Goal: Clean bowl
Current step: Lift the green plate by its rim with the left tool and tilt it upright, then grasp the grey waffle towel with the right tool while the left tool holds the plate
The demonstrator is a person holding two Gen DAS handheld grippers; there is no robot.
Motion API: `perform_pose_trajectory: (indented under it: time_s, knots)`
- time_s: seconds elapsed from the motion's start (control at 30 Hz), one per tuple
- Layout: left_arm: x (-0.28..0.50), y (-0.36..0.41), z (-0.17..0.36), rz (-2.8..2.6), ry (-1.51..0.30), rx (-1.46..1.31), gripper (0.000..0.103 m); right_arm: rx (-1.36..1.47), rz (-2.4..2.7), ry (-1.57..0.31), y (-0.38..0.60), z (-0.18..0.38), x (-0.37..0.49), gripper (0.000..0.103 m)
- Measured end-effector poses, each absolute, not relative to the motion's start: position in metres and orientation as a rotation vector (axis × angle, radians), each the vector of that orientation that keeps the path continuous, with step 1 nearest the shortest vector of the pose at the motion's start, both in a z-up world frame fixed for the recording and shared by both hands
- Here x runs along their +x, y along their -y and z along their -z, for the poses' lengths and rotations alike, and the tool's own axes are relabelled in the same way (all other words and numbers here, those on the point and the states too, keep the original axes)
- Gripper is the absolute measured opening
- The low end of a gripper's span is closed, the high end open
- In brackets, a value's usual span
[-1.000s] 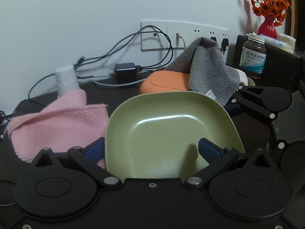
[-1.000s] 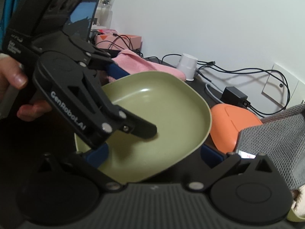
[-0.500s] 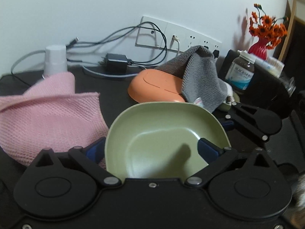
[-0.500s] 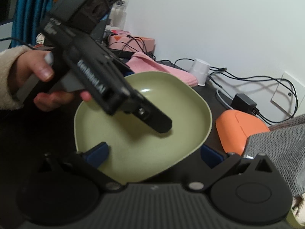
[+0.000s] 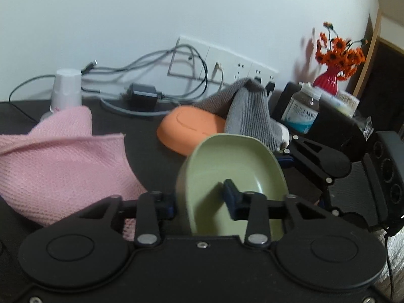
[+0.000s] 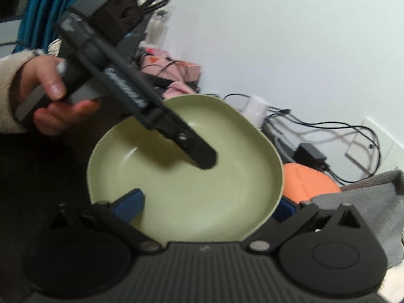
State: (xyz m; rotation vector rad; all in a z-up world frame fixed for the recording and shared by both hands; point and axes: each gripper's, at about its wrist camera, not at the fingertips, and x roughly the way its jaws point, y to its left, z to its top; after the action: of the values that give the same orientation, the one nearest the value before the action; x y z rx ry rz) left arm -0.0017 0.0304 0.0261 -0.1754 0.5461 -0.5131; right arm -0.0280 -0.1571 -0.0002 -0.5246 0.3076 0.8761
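Bowl [image 5: 242, 166] now tilted edge-on, left gripper [image 5: 202, 202] clamping rim

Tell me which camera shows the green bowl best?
The right wrist view: the bowl faces it, so the whole inside and rim show. The left wrist view sees the bowl edge-on and tilted, partly hidden behind the left gripper.

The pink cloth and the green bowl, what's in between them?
In the left wrist view, only bare dark table lies between the pink cloth and the green bowl.
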Motion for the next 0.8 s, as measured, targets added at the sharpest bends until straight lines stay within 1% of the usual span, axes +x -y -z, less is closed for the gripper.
perform_pose_trajectory:
  time_s: [0.03, 0.1, 0.13, 0.33, 0.6, 0.8]
  knots:
    - [-0.005, -0.03, -0.028, 0.5, -0.523, -0.174, 0.029, -0.514, -0.862, -0.304, 0.158, -0.001, -0.026, 0.102]
    - [-0.009, -0.031, -0.032, 0.464, -0.484, -0.176, 0.02, -0.494, -0.833, -0.297, 0.159, -0.002, -0.023, 0.102]
    - [-0.01, -0.032, -0.033, 0.444, -0.467, -0.179, 0.017, -0.487, -0.816, -0.293, 0.16, -0.003, -0.022, 0.102]
    - [-0.015, -0.041, -0.038, 0.341, -0.395, -0.216, 0.015, -0.394, -0.768, -0.292, 0.168, -0.008, -0.011, 0.102]
    - [-0.038, -0.037, -0.051, 0.273, -0.203, -0.182, 0.013, -0.348, -0.854, -0.361, 0.164, -0.003, -0.007, 0.102]
    - [-0.042, -0.033, -0.052, 0.242, -0.175, -0.17, 0.013, -0.309, -0.853, -0.354, 0.168, -0.009, -0.007, 0.102]
